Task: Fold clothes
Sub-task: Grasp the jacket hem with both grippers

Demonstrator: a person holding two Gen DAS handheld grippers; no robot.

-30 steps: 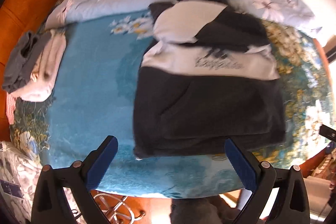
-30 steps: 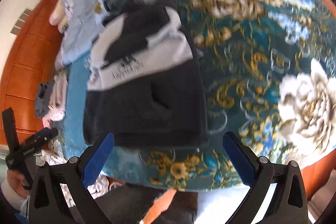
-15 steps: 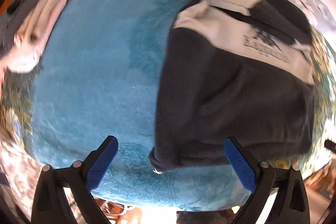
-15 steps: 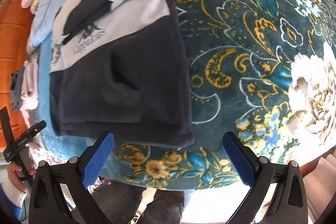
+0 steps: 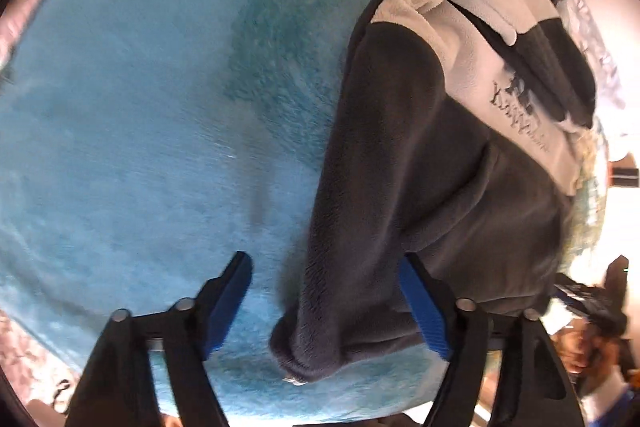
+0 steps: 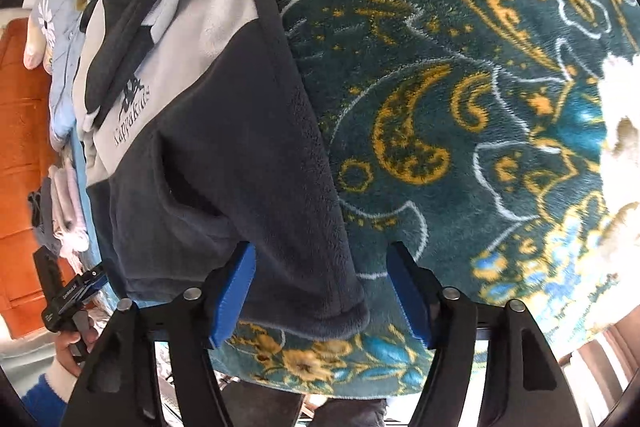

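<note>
Bed blanket [image 5: 132, 131] fills my left view: plain light blue plush. In my right view the same bed shows a dark teal cover [image 6: 460, 115] with gold paisley and a white flower at the right edge.

Fleece sweater [image 5: 400, 167], dark grey with a pale chest band and printed logo, lies folded on the bed, right half of the left view, left half of the right view [image 6: 208, 147].

Small stack of folded clothes [image 6: 66, 215] at the far left edge of the right view.

Left tongs [image 5: 326, 303]: closing around the sweater's lower left corner; hem sits between the blue pads, not yet pinched.

Right tongs [image 6: 322, 293]: closing around the lower right corner; fabric between the pads, gap on the right side.
</note>
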